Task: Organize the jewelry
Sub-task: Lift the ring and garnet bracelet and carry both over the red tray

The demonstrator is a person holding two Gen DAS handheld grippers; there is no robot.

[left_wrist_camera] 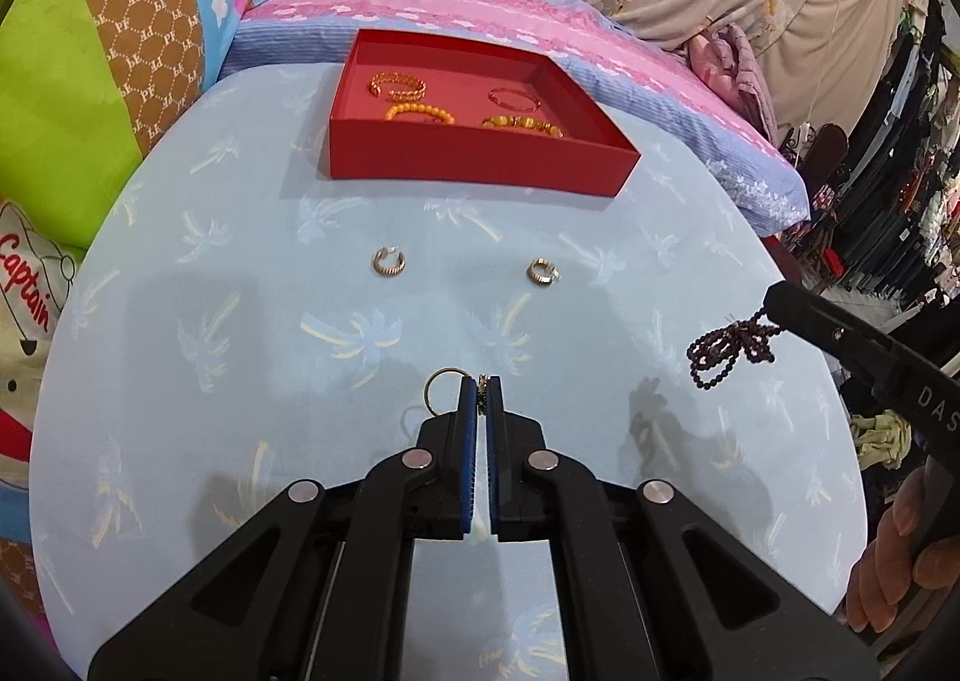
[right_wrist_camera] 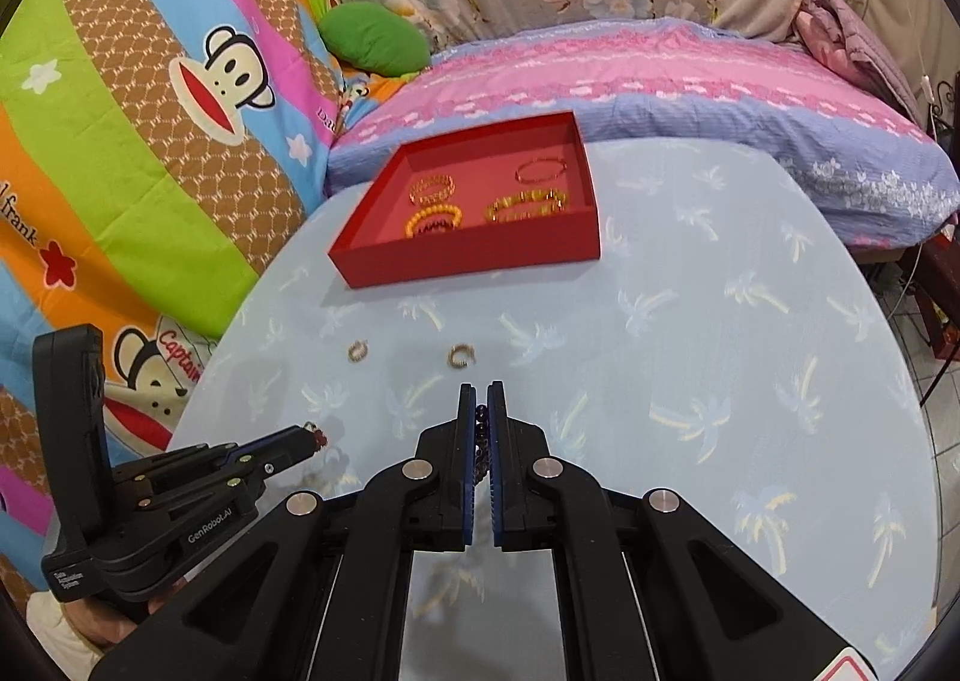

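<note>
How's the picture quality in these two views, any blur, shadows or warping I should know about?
Left wrist view: sharp centre, fisheye bends the table edge, dark vignette in the corners, soft shadows under the red box. Right wrist view: same warping, the box's near wall slightly smeared, the left gripper tip soft.

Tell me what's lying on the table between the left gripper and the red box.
Two small gold rings lie side by side on the cloth between left gripper and red box, clearest in the left wrist view.

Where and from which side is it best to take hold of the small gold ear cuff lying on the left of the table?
Probably from straight above. The left ear cuff lies flat on the table, an open C with clear cloth around it. Close the fingers across its ribbed band, one inside the ring, one outside, away from the gap.
</note>
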